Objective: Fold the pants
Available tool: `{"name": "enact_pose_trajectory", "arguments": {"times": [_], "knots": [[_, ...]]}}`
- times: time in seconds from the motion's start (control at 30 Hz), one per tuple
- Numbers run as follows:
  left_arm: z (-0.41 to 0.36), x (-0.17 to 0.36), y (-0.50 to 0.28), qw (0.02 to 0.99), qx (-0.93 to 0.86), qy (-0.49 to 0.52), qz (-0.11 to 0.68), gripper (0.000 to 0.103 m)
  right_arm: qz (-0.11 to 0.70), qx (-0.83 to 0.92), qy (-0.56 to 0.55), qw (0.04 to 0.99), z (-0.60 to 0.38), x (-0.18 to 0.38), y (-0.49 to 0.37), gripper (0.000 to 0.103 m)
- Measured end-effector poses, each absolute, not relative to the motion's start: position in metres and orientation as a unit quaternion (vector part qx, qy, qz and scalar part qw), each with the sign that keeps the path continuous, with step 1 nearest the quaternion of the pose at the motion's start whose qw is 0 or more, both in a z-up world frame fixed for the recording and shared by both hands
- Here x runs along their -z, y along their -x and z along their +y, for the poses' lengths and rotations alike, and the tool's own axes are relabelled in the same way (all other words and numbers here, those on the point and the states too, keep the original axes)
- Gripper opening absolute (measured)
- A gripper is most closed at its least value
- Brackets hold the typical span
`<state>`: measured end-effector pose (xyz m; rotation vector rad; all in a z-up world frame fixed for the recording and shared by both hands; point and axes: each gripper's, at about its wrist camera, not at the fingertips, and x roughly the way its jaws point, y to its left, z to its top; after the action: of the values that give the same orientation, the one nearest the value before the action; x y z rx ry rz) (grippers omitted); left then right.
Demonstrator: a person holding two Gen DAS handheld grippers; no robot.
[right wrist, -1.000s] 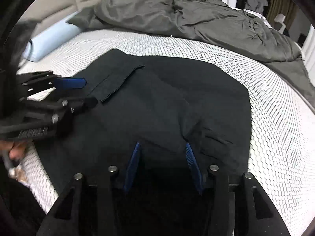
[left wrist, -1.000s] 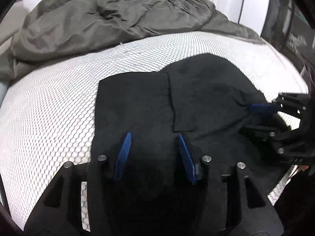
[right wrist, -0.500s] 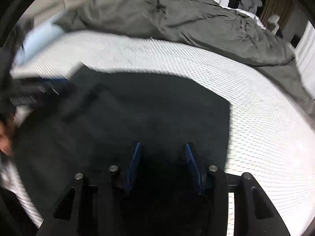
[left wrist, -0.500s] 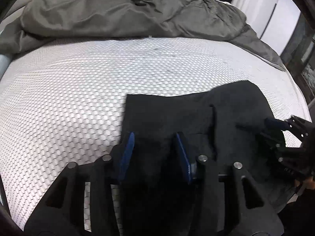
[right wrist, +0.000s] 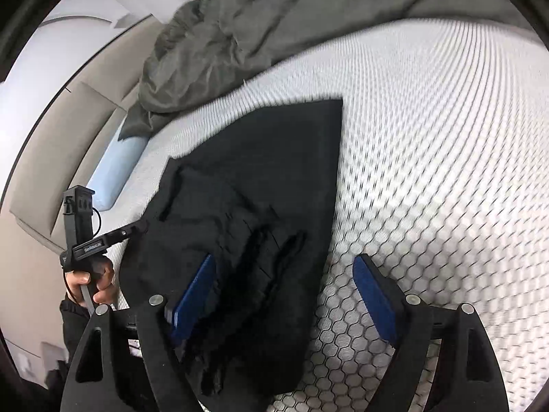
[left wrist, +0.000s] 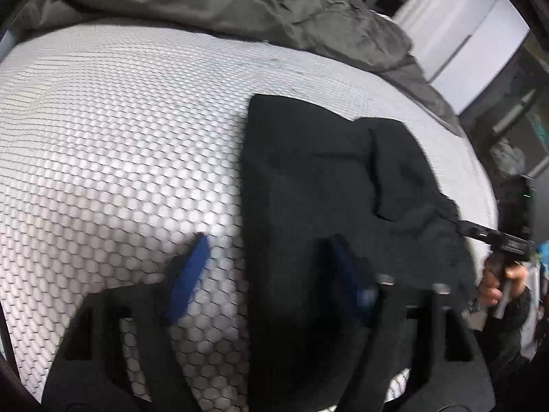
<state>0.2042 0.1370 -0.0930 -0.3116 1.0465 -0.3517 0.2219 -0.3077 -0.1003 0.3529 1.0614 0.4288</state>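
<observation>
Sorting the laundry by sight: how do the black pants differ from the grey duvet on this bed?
The black pants lie folded in a compact, mostly flat shape near the front; the grey duvet is heaped and heavily creased at the far side. The pants are darker. Both rest on the white honeycomb-patterned mattress.

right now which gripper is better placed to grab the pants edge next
Likely right: the right gripper, jaws just opened wide, straddles the pants edge; the left gripper is narrower, one finger hidden by cloth.
</observation>
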Motion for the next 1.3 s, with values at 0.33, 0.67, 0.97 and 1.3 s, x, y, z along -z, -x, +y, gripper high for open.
{"name": "enact_pose_trajectory", "arguments": {"times": [0.33, 0.67, 0.97, 1.3], "knots": [[0.123, 0.084, -0.231, 0.865, 0.134, 0.122, 0.468, 0.033, 0.469, -0.191, -0.096, 0.857, -0.254, 0.094, -0.242, 0.034], [0.102, 0.081, -0.274, 0.902, 0.037, 0.052, 0.428, 0.035, 0.441, -0.135, -0.041, 0.886, -0.241, 0.091, -0.288, 0.055], [0.082, 0.049, -0.209, 0.924, 0.029, 0.007, 0.381, 0.075, 0.418, -0.147, -0.027, 0.896, -0.245, 0.065, -0.243, 0.071], [0.057, 0.07, -0.199, 0.91, 0.026, -0.044, 0.412, 0.08, 0.449, -0.147, 0.052, 0.88, -0.212, 0.093, -0.233, 0.068]]}}
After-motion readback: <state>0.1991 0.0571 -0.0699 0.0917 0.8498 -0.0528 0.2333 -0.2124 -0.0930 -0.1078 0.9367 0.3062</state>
